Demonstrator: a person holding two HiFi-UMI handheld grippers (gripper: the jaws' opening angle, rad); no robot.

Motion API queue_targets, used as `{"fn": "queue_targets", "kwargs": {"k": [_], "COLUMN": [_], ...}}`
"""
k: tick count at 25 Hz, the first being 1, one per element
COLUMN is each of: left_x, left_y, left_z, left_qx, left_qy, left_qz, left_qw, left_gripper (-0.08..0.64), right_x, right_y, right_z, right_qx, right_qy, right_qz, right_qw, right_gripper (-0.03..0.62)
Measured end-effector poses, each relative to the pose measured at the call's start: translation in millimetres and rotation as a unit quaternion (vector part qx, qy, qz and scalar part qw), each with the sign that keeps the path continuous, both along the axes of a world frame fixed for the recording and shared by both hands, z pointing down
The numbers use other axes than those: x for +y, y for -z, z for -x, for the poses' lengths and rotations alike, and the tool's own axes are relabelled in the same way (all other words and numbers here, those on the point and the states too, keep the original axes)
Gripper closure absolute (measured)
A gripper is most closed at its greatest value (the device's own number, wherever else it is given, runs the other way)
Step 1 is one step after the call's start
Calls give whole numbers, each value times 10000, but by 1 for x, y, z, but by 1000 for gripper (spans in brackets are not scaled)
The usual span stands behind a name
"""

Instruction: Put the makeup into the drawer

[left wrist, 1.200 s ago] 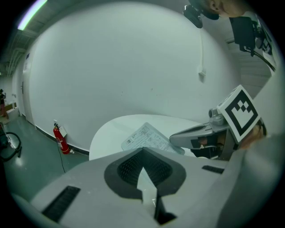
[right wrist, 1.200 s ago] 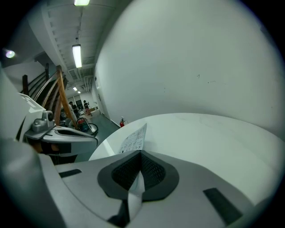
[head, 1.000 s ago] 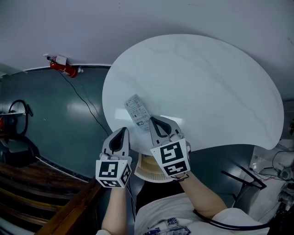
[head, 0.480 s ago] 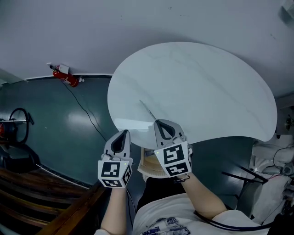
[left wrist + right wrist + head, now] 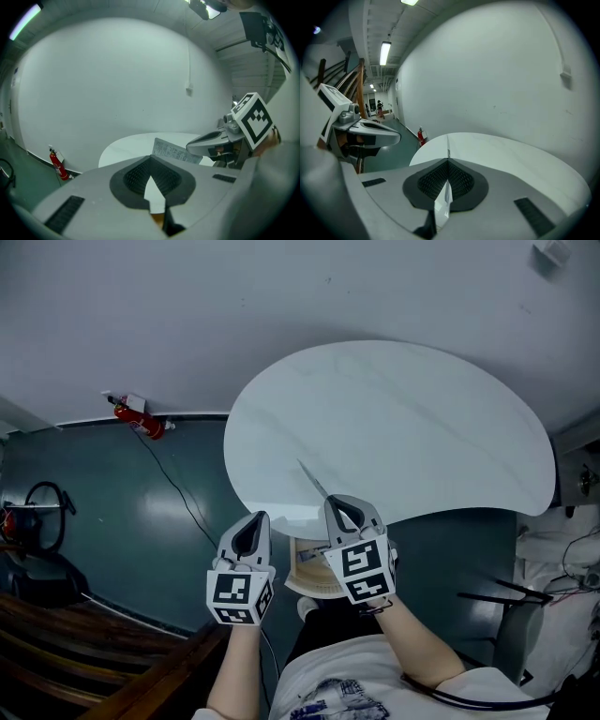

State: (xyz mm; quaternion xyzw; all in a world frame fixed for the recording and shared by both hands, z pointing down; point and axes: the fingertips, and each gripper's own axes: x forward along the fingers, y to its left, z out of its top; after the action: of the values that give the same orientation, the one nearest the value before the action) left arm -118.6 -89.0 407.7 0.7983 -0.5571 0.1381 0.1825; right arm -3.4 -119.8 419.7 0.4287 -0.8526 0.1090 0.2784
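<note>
head view: my right gripper (image 5: 339, 505) is clamped on the packet (image 5: 314, 482), edge-on above the counter's (image 5: 422, 427) near rim. my left gripper (image 5: 255, 521), closed and empty, is beside it, off the rim. an extinguisher (image 5: 136, 418) lies by the wall.
left gripper view: the packet's printed face shows.
right gripper view: its thin edge sits between my jaws.

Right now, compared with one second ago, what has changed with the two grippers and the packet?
The flat printed packet in the right gripper has turned: its face showed in the head view before, now only its thin edge. Unchanged: the right gripper stays shut on it, and the left gripper stays shut and empty.
</note>
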Motion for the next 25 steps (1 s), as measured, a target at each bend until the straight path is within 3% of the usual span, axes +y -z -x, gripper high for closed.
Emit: {"fn": "queue_targets", "kwargs": {"k": [25], "left_x": [72], "left_y": [60], "left_z": [-5], "left_qx": [-238], "left_qy": [-382], "left_qz": [-510], "left_qw": [9977], "left_gripper": [514], "right_x": [83], "right_y": [56], "right_z": [-17], "right_qx": [-122], "right_qy": [-356], "right_qz": [-380], "right_qw": [9986], "right_gripper": [575]}}
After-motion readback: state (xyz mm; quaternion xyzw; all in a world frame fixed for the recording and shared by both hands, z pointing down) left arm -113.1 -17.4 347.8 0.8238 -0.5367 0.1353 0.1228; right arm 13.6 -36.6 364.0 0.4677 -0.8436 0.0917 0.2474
